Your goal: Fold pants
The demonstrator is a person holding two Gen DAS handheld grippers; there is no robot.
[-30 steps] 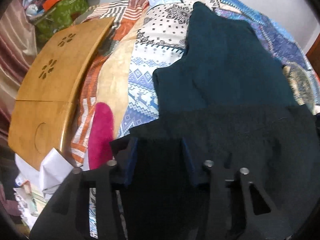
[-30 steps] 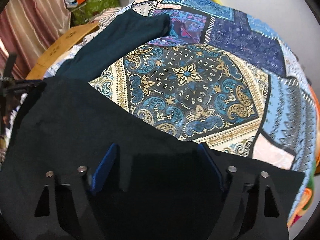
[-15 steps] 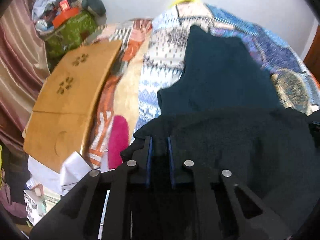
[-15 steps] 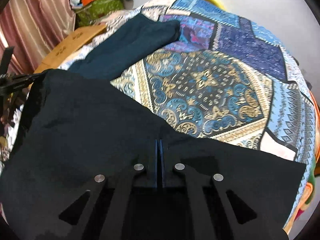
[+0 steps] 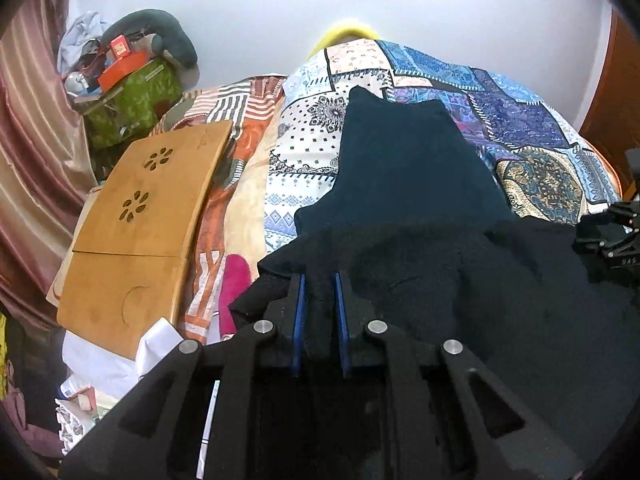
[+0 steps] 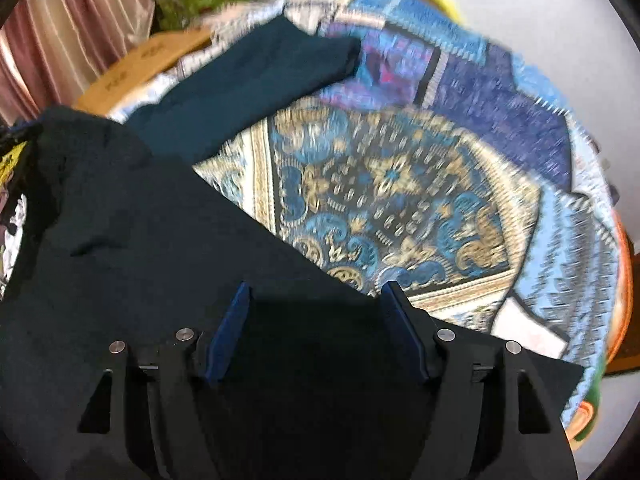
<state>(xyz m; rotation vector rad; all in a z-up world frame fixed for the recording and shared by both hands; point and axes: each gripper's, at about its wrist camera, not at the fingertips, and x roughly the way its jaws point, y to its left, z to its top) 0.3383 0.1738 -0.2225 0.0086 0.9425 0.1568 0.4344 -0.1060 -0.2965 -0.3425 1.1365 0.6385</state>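
Dark teal pants (image 5: 404, 168) lie on a patterned bedspread (image 5: 532, 120), legs stretching away from me. My left gripper (image 5: 319, 280) is shut on the near waist edge of the pants and holds it lifted off the bed. In the right wrist view the pants (image 6: 248, 76) run to the upper left, and their near part (image 6: 160, 248) covers the foreground. My right gripper (image 6: 316, 292) is open, its blue pads apart over the dark cloth. The right gripper also shows in the left wrist view (image 5: 616, 236) at the right edge.
A wooden lap table (image 5: 136, 208) lies at the bed's left side. A pink item (image 5: 234, 284) lies beside it. A green bag with boxes (image 5: 128, 96) stands at the back left. Curtains (image 5: 28, 140) hang on the left. A white wall (image 5: 440, 8) is behind.
My right gripper was shut on the pants half a second ago and has opened. My left gripper stays shut on the waist edge and has lifted, tilting its view upward.
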